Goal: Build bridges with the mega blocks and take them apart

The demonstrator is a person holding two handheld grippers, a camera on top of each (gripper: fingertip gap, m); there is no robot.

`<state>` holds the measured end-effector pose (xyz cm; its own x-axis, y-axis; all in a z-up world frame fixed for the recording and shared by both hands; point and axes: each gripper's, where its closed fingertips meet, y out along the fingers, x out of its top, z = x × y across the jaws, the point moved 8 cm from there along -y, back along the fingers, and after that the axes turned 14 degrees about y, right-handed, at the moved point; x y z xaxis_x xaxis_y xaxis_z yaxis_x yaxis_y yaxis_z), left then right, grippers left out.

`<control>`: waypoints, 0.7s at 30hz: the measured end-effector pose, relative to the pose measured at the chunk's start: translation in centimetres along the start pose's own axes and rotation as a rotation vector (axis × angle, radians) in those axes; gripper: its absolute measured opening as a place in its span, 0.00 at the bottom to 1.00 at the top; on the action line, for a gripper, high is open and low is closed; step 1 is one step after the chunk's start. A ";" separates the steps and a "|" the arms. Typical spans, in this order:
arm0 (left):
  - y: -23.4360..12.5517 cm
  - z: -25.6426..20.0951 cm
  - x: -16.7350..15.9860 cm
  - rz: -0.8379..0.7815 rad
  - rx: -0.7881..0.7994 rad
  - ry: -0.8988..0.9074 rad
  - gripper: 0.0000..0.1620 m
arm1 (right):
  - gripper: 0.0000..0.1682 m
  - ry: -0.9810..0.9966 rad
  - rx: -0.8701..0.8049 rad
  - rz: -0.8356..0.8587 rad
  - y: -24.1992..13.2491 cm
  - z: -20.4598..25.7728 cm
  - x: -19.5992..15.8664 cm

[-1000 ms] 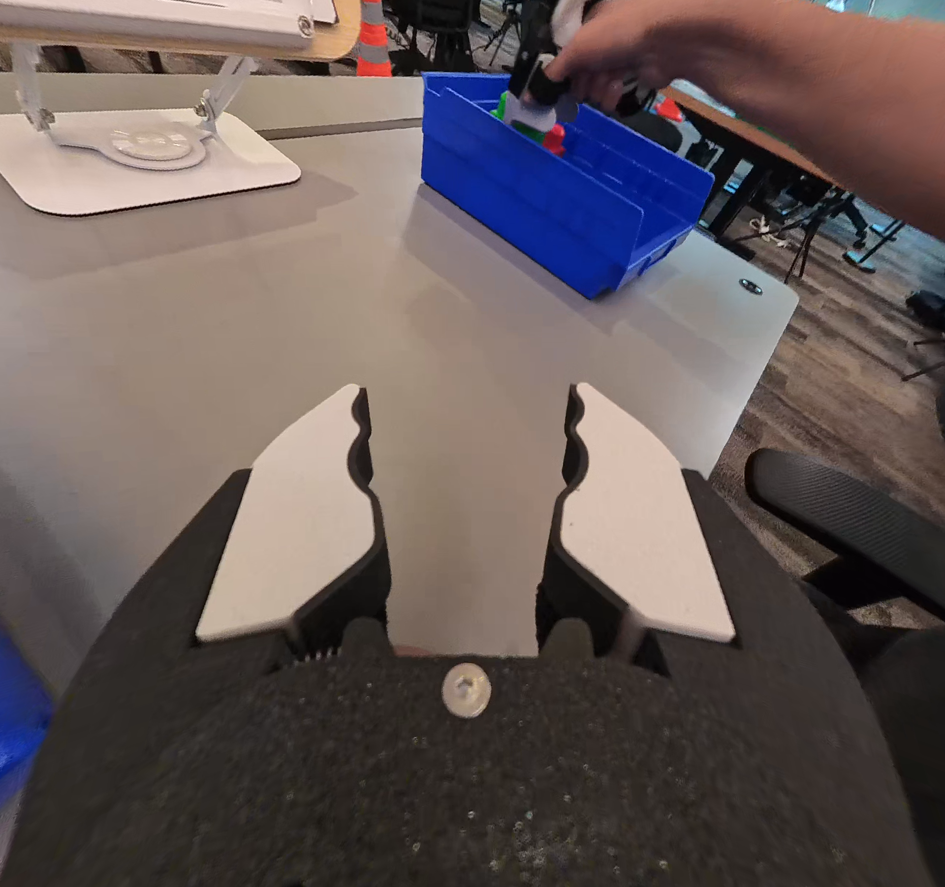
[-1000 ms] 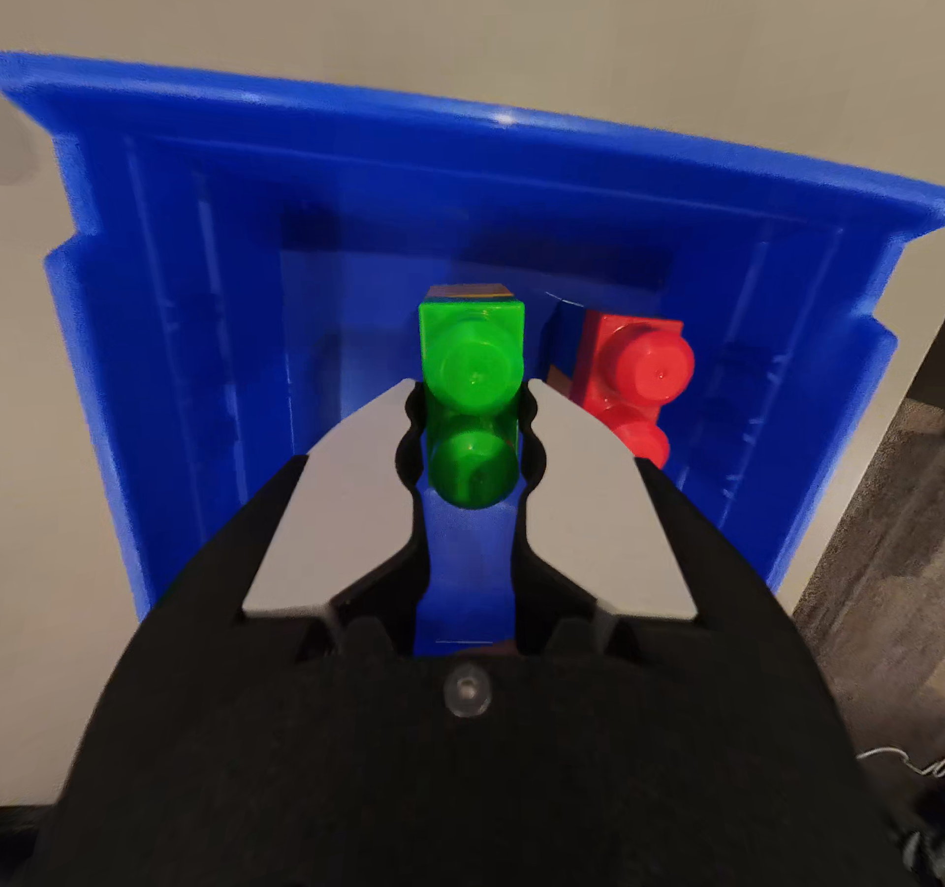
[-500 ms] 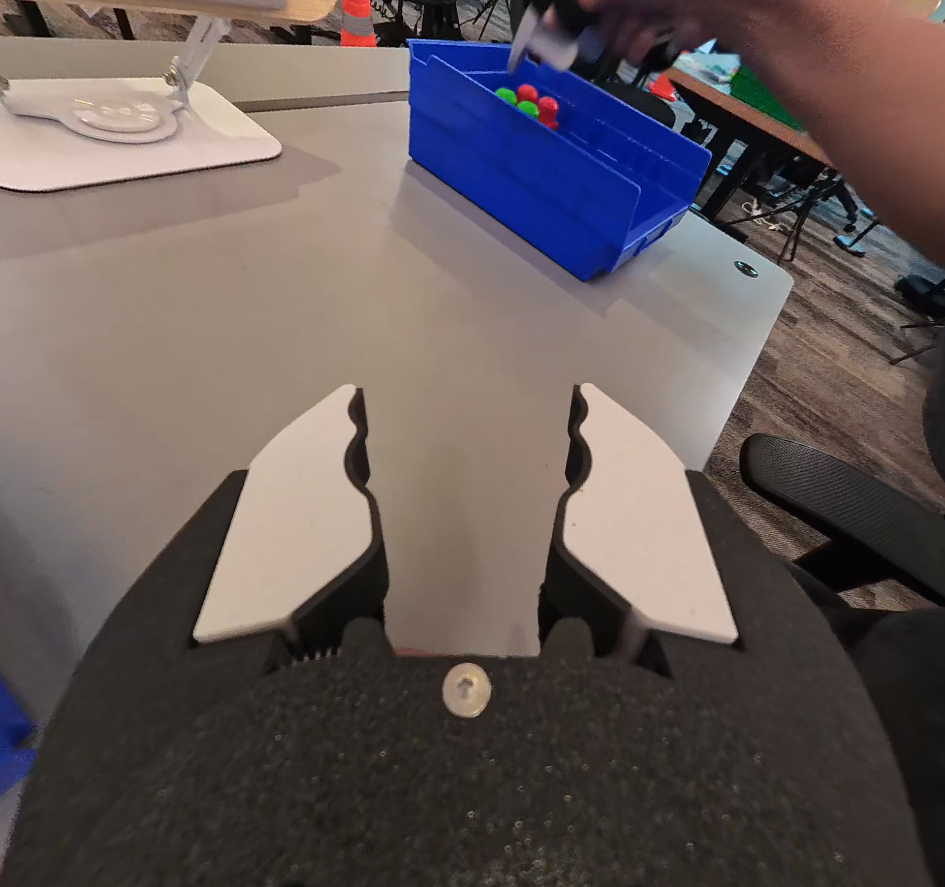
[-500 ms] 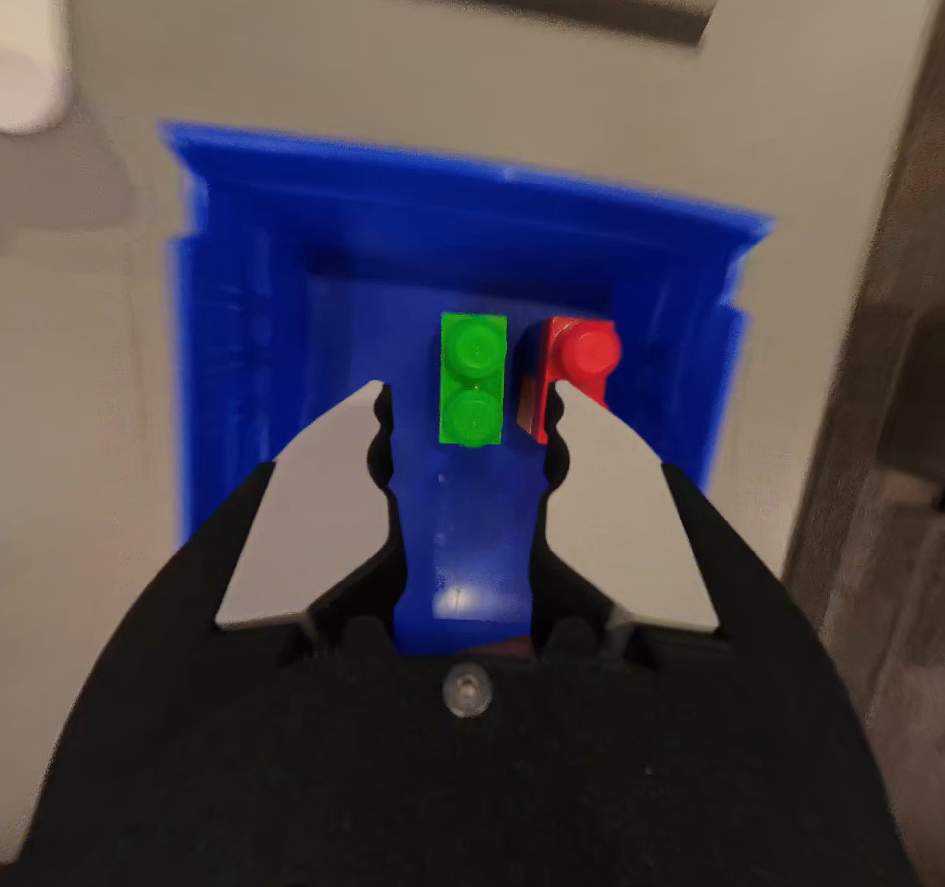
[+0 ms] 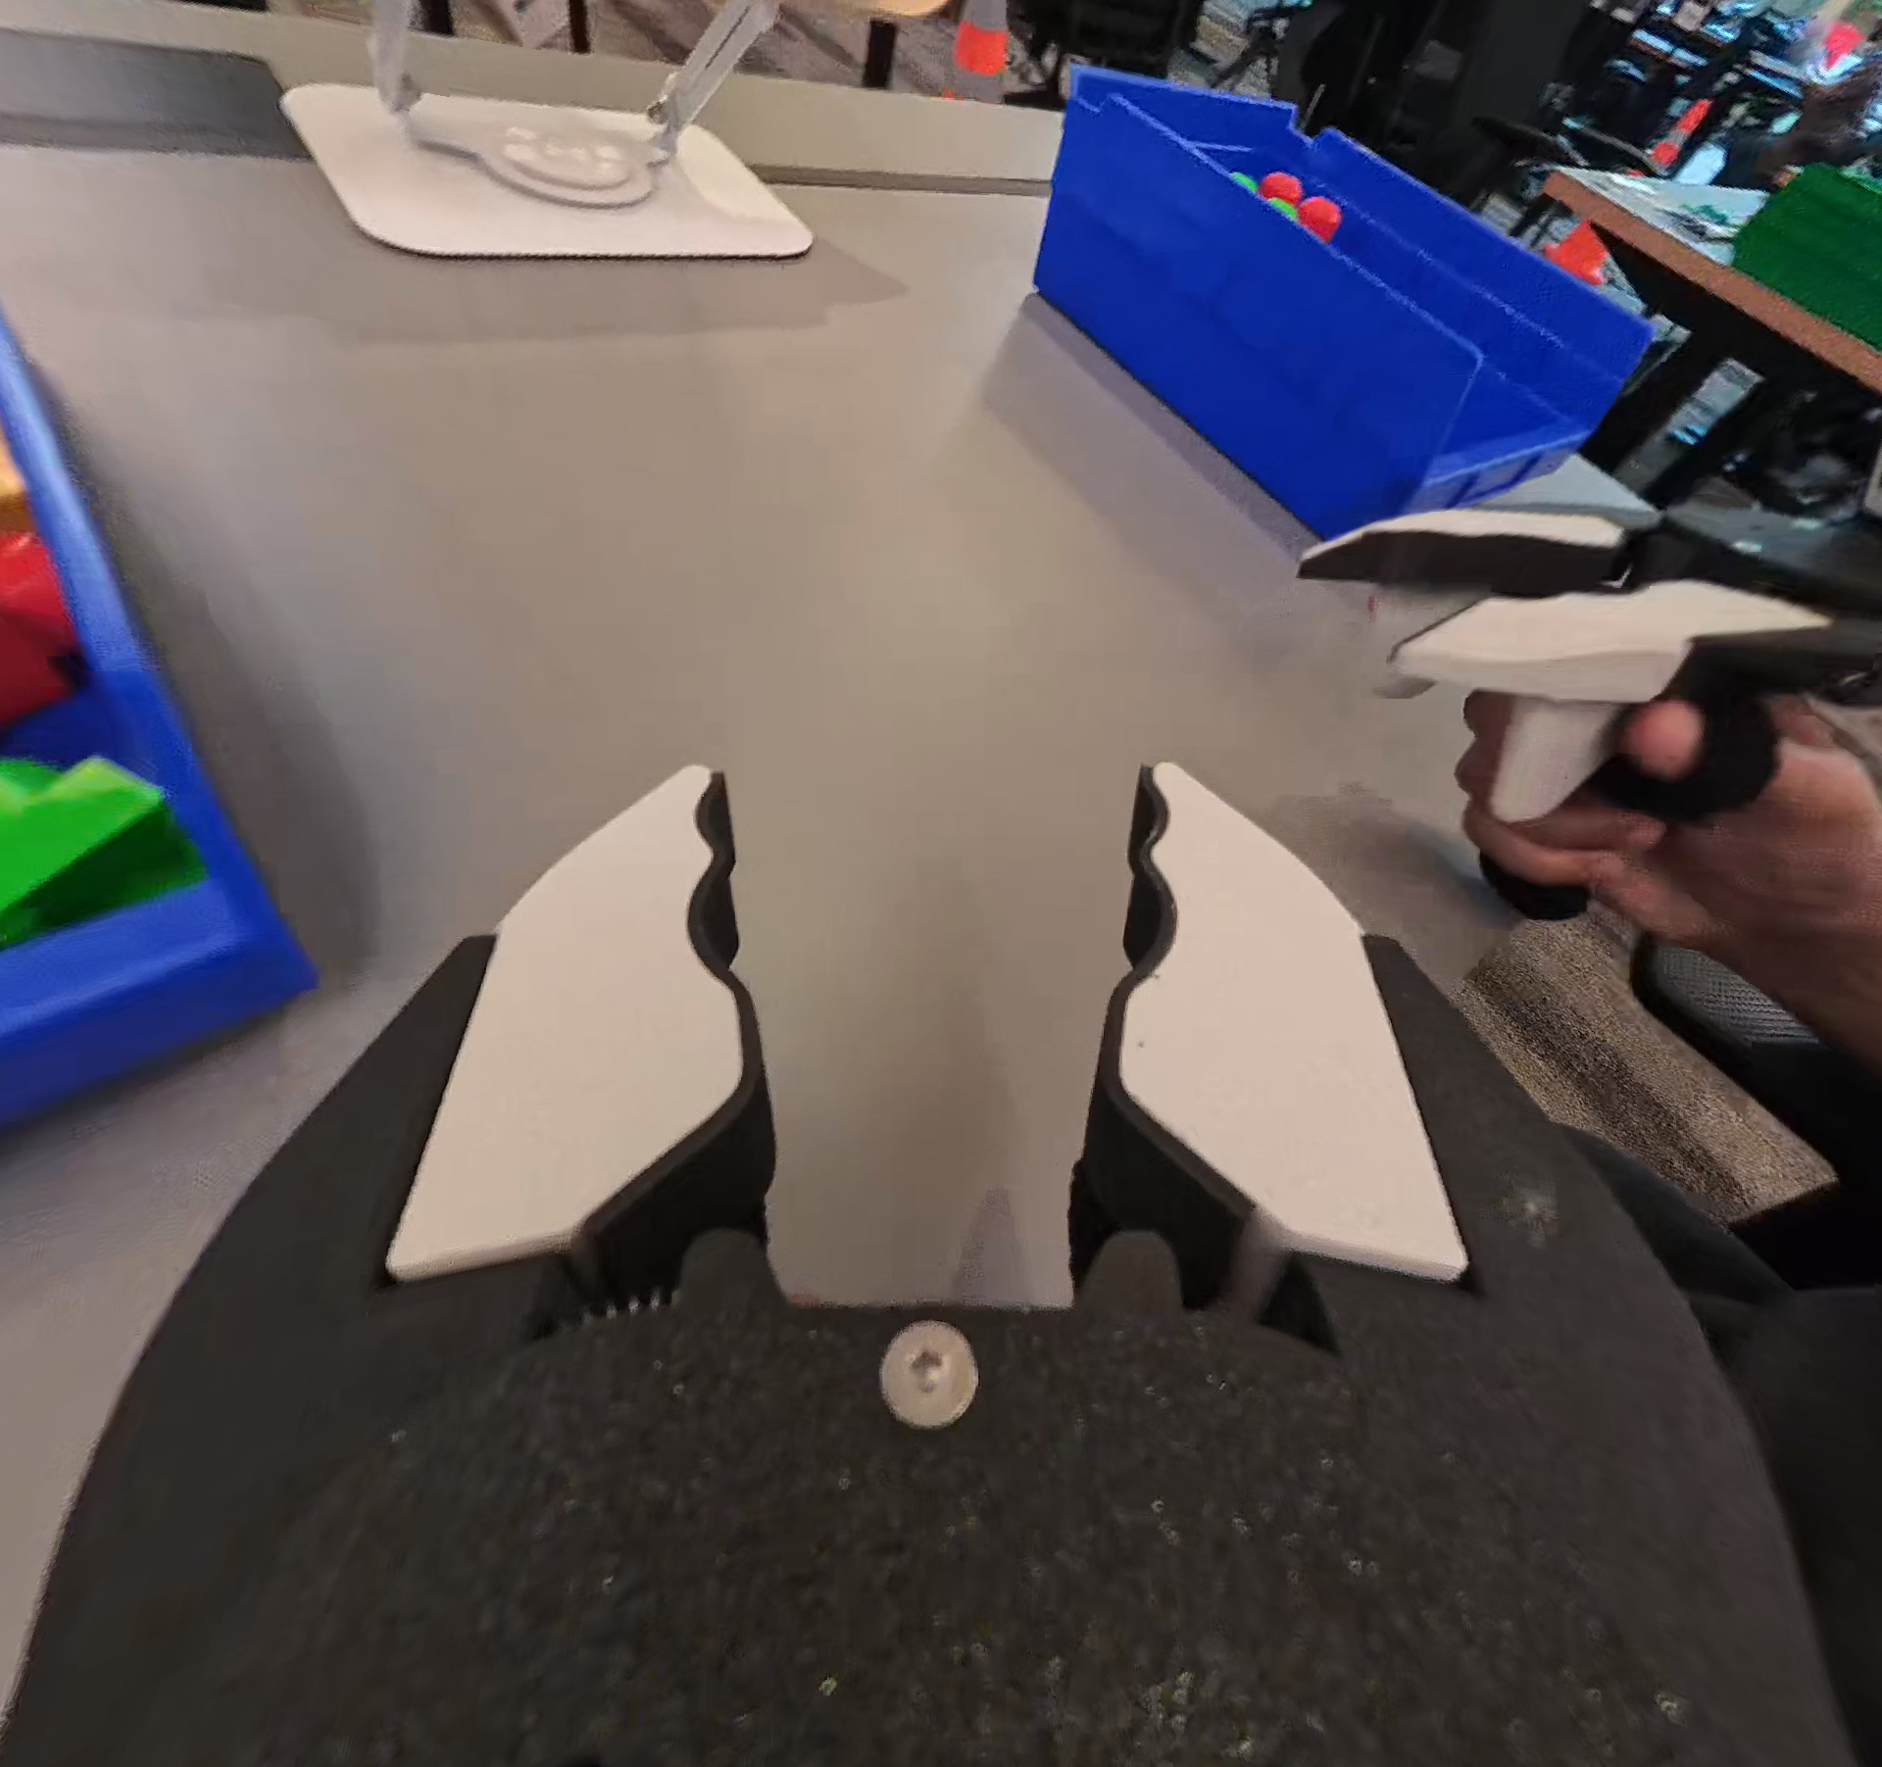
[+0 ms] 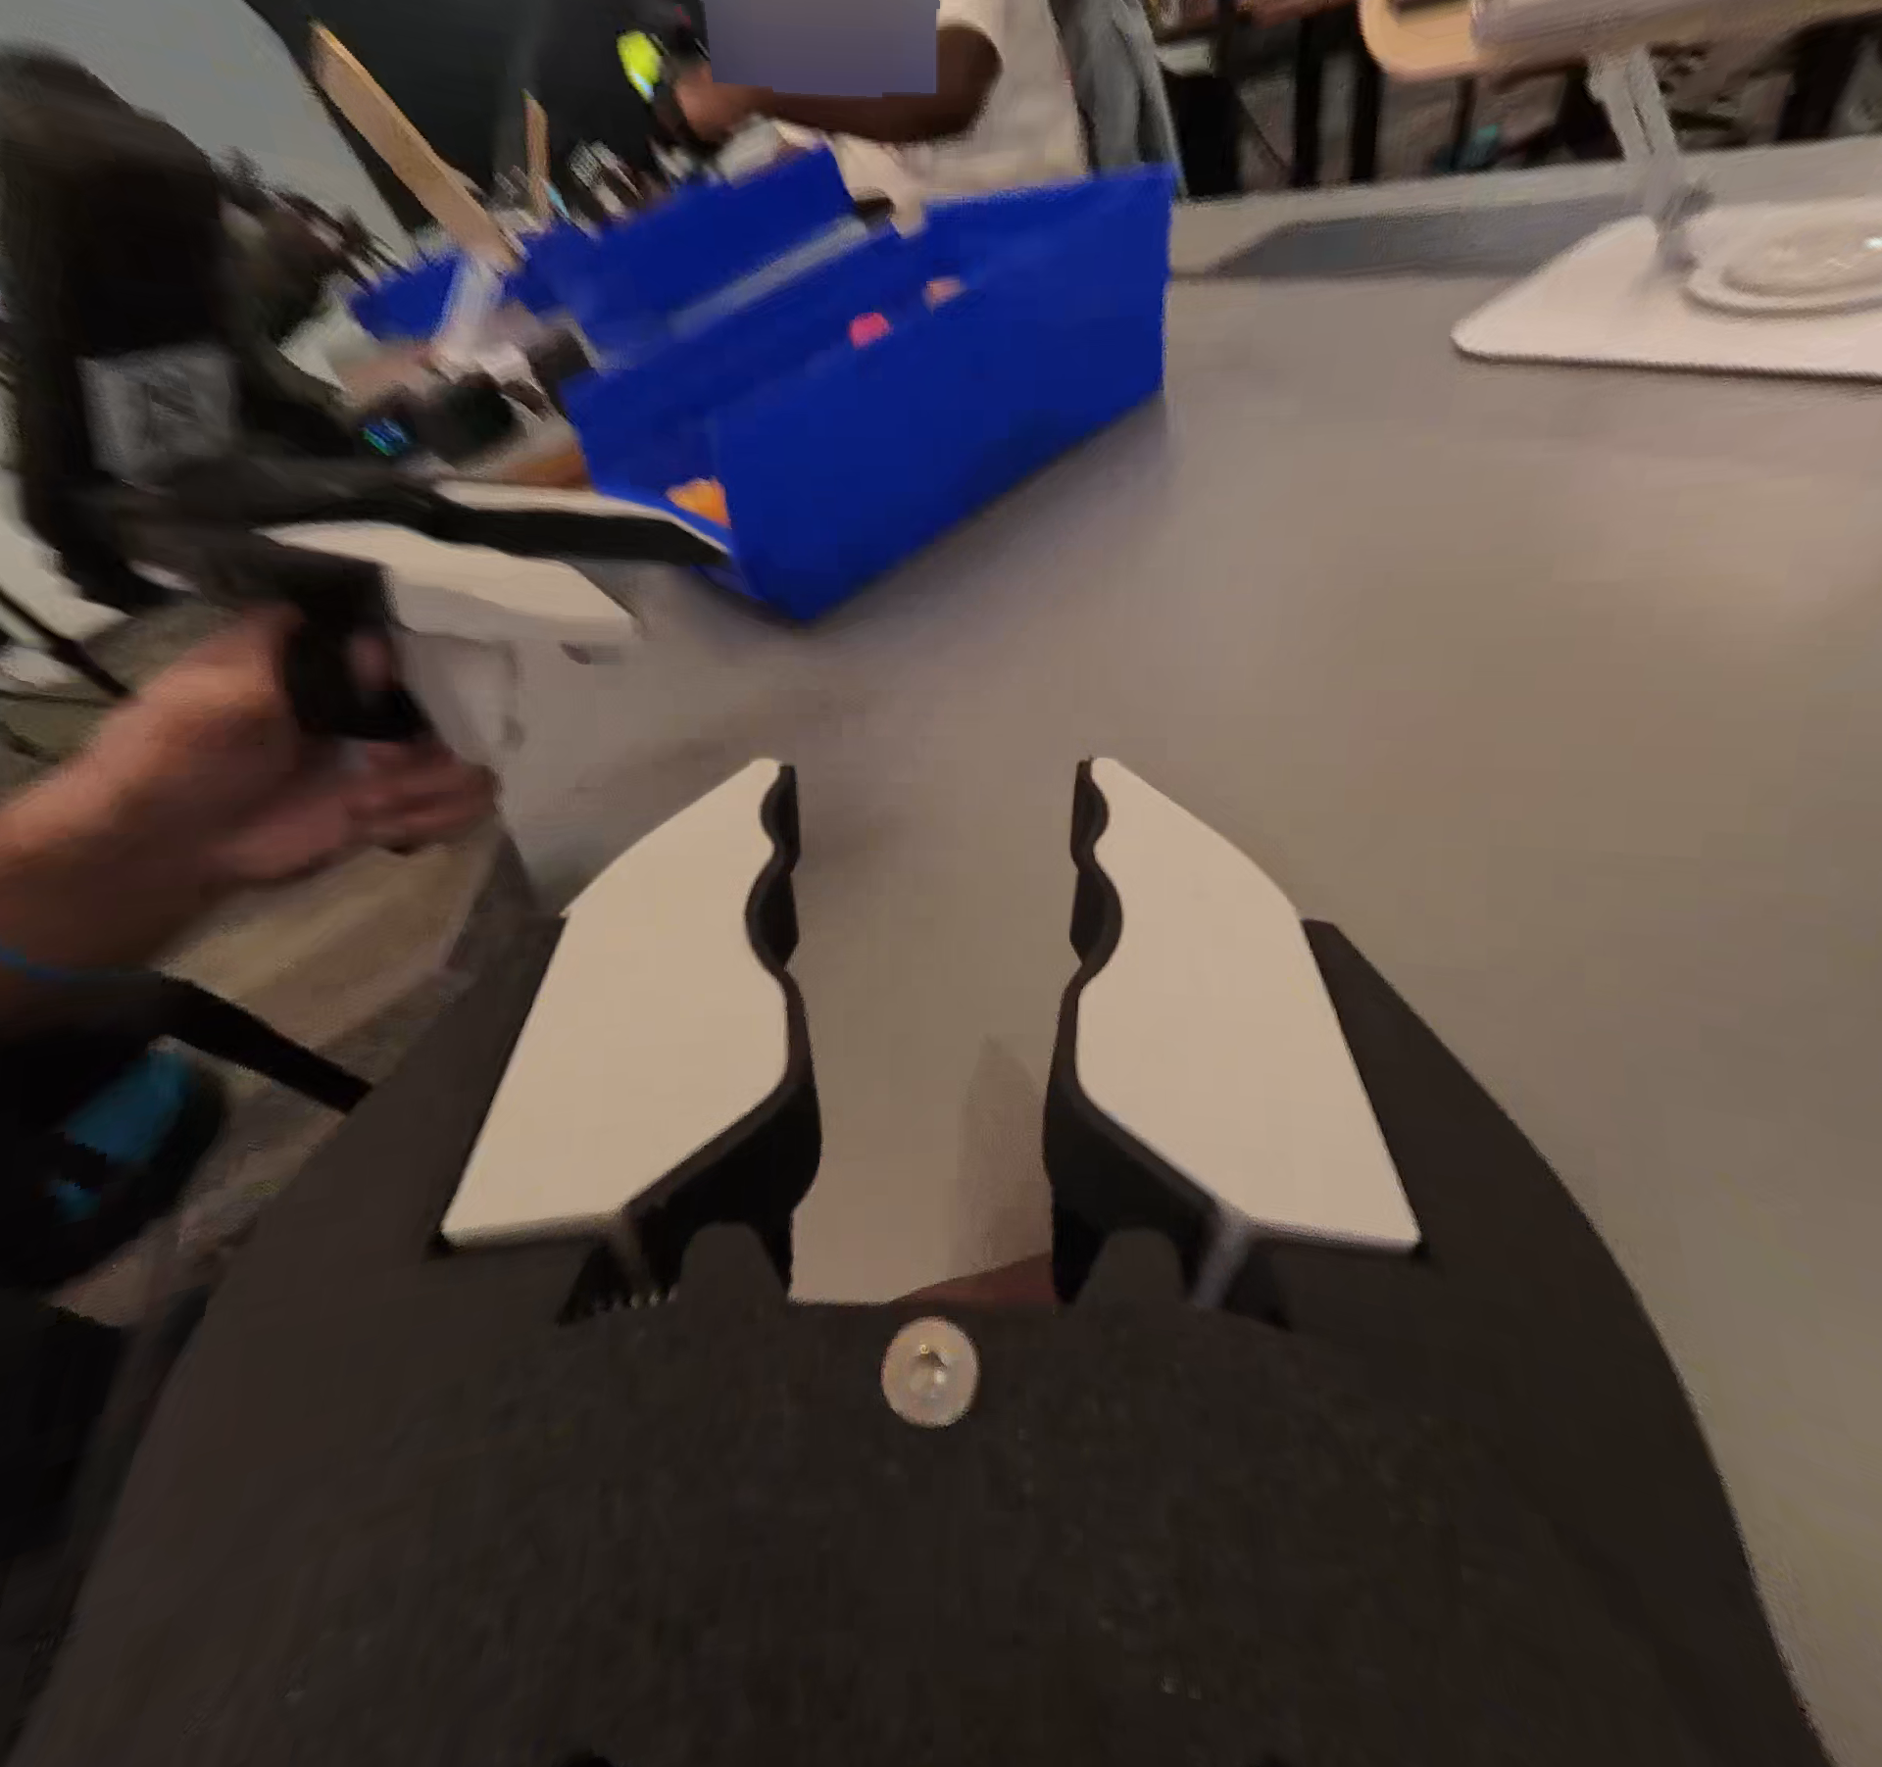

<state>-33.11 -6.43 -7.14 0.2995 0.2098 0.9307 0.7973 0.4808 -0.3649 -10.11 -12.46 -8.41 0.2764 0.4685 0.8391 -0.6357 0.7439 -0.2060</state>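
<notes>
Right now both of my tools are empty over the bare grey table (image 5: 631,537). My left gripper (image 5: 929,792) has its jaws spread wide with only tabletop between them, and my right gripper (image 6: 932,781) is parted too, a little narrower, and carries nothing. From the left wrist view I can see the right one out at the side, its two fingers (image 5: 1467,547) lying close together edge-on, so I trust its own camera for the gap.

The mega blocks are all in bins, none on the table. The far blue bin (image 5: 1314,364) holds red and green blocks (image 5: 1298,201), just their studs showing above the wall. The near blue bin (image 5: 132,954) at my left holds a red block (image 5: 31,618) and a green block (image 5: 81,832), with a bit of orange at the frame edge. In the right wrist view that near bin is blurred.

I judge nothing is built yet, so the step is to fetch a block for a bridge pier. To do it well I would take the left tool to the near bin, come straight down over one block, and pinch it across its flat sides below the studs, square to the jaws so it does not twist. I should set it upright in the open middle of the table, well apart from both bins and the white stand (image 5: 550,181), leaving room for a second pier and a span across
</notes>
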 end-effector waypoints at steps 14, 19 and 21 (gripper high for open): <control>-4.9 5.3 2.1 0.019 0.252 0.065 0.45 | 0.29 0.032 0.054 0.042 0.1 -0.1 -0.4; -6.7 13.5 5.7 0.107 0.365 0.095 0.45 | 0.29 0.020 0.038 0.055 0.0 -0.6 -0.3; -6.0 15.6 6.6 0.139 0.332 0.083 0.47 | 0.29 0.029 0.035 0.060 -0.1 -0.8 -0.3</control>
<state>-44.06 5.32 0.85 0.4451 0.2293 0.8656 0.5367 0.7054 -0.4629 -9.58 -12.28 -9.09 0.2571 0.5257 0.8109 -0.6766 0.6971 -0.2373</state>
